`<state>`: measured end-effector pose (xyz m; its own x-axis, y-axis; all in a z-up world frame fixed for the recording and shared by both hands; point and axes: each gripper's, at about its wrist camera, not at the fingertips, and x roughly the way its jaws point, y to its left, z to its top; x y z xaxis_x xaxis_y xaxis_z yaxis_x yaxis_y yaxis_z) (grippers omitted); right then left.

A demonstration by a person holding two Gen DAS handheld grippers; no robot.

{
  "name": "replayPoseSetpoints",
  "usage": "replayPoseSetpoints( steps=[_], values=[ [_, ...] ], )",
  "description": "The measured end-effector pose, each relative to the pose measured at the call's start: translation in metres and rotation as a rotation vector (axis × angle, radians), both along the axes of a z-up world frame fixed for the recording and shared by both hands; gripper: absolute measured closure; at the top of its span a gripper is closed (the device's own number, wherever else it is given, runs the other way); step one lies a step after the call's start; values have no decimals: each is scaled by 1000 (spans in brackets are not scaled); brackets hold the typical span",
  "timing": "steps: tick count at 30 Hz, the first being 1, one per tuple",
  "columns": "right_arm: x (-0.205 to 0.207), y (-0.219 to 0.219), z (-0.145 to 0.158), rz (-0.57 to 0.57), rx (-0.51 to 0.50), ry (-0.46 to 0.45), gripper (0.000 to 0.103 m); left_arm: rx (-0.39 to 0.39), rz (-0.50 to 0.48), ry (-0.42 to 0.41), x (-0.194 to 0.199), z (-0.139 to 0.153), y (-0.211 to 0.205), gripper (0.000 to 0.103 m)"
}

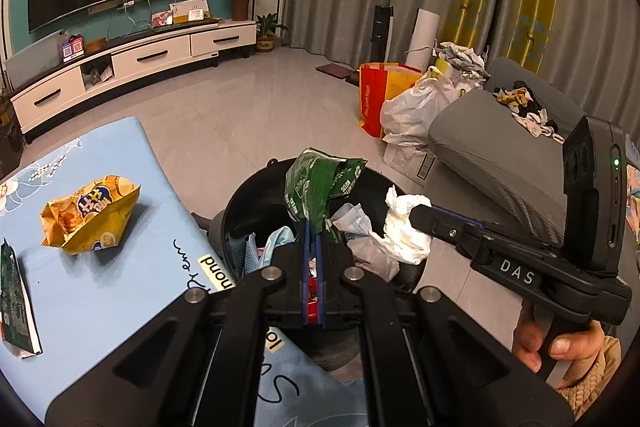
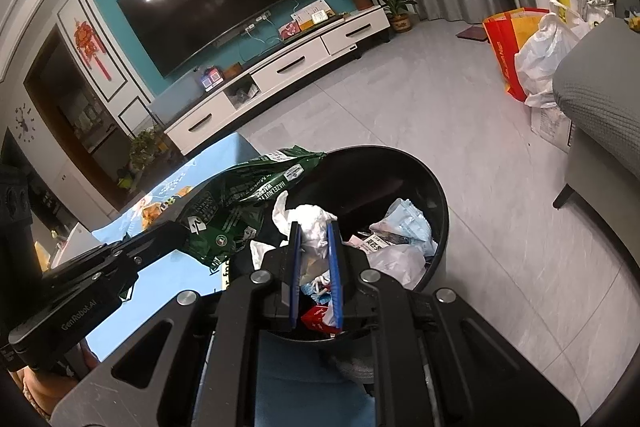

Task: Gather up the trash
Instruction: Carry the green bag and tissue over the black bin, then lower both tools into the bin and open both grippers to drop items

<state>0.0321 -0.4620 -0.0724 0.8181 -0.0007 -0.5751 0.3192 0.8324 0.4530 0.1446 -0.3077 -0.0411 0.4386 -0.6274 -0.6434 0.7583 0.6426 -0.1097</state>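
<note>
Both grippers tilt downward over the black trash bin (image 2: 434, 187), which stands on the floor beside the blue tabletop (image 1: 120, 291). The left gripper (image 1: 313, 227) is pressed together on a crumpled green wrapper (image 1: 316, 183) held above the bin's near rim. The right gripper (image 2: 314, 231) pinches a wad of white tissue (image 2: 314, 223) over the bin's contents. A hand (image 1: 560, 345) grasps the right gripper's handle. A yellow snack bag (image 1: 90, 213) lies on the tabletop.

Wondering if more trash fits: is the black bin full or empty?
Partly full. The black bin holds wrappers and paper, yet much of its dark inner wall shows bare above the pile.
</note>
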Motion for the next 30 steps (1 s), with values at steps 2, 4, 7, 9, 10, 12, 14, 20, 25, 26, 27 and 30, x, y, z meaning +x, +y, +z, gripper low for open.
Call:
replayPoseSetpoints(
  steps=[2, 4, 7, 9, 10, 12, 14, 20, 25, 26, 27, 30],
  values=[
    [2, -1, -2, -1, 3, 4, 90, 5, -1, 2, 1, -2, -3, 99],
    [3, -3, -5, -2, 4, 8, 90, 8, -4, 6, 2, -4, -6, 99],
    [5, -6, -8, -3, 6, 13, 90, 13, -8, 14, 5, -9, -9, 99],
    [7, -8, -11, -4, 11, 17, 90, 20, -9, 19, 6, -11, -13, 99],
    [8, -8, -12, -5, 12, 18, 90, 22, -9, 22, 7, -13, -13, 99],
    [8, -8, -14, -5, 16, 22, 90, 29, -9, 27, 9, -15, -15, 99],
    [10, -9, -16, -5, 18, 25, 90, 32, -8, 32, 11, -17, -16, 99],
    [15, -10, -23, 3, 23, 36, 90, 45, -4, 41, 15, -23, -20, 99],
    [18, -12, -27, 3, 30, 45, 90, 59, -6, 49, 19, -28, -22, 99],
    [19, -12, -28, 3, 30, 48, 90, 63, -6, 49, 19, -29, -23, 99],
    [20, -13, -29, 2, 31, 49, 90, 66, -5, 50, 20, -30, -24, 99],
    [21, -15, -31, 1, 34, 53, 90, 76, -4, 52, 21, -32, -28, 99]
  ],
)
